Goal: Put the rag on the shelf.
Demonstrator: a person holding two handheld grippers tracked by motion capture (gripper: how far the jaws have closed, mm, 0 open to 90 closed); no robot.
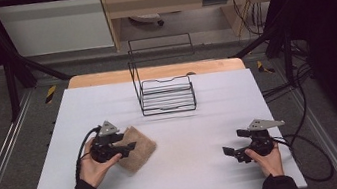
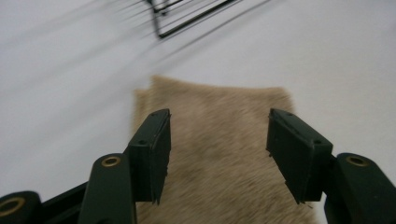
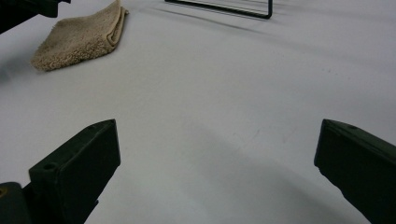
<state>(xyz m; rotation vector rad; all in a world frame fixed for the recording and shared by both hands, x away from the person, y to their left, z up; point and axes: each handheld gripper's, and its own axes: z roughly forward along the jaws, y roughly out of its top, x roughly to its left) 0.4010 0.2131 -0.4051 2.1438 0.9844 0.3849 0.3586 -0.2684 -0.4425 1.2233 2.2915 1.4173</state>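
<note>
Towel point(image 1: 137, 150), folded and tan, is lying on the white table point(image 1: 210, 118) at lower left of centre in the high view, and it's looking soft, light and floppy. Behind it, at upper centre, the black wire rack point(image 1: 166, 95) is standing empty. Left gripper point(image 2: 217, 140) is hovering right over the cloth with jaws apart, gripping nothing. Best bet, I'd say, is pinching the stacked folded edge. Right gripper point(image 1: 239, 150) is waiting at lower right, jaws spread wide, also empty.
</note>
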